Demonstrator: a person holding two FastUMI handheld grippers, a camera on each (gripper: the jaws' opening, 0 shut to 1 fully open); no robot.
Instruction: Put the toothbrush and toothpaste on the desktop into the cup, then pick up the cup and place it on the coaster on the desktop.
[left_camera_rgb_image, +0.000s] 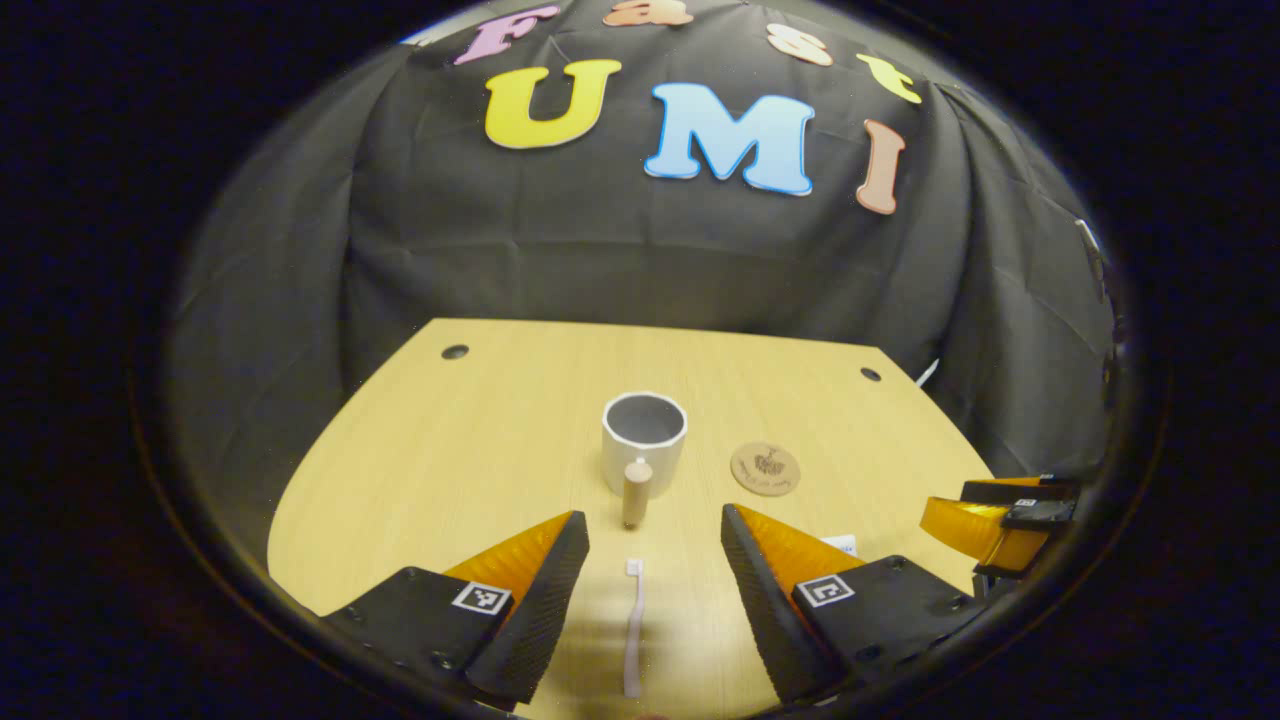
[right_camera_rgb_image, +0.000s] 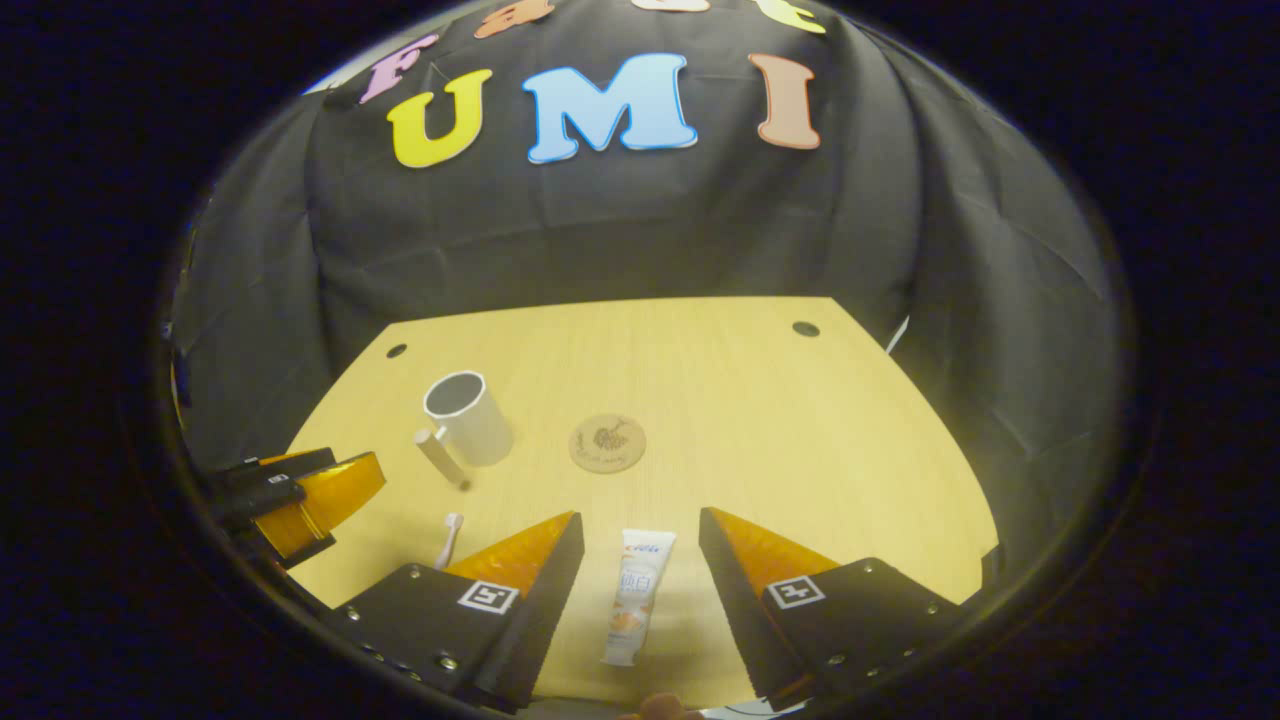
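Pale wooden tabletop (right_camera_rgb_image: 760, 420) carries a white cup (right_camera_rgb_image: 468, 418) with wooden handle; round coaster (right_camera_rgb_image: 607, 443) beside it; toothbrush (left_camera_rgb_image: 633, 625) and toothpaste (right_camera_rgb_image: 637, 597) lie nearer.

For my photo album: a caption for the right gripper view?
Open right gripper hovering over the toothpaste, with cup and coaster beyond.

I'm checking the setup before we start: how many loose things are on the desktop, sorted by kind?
Toothbrush: 1
Toothpaste tube: 1
Cup with a wooden handle: 1
Round coaster: 1
Total: 4, all lying apart on the desktop. The cup stands upright and empty; both grippers are open.
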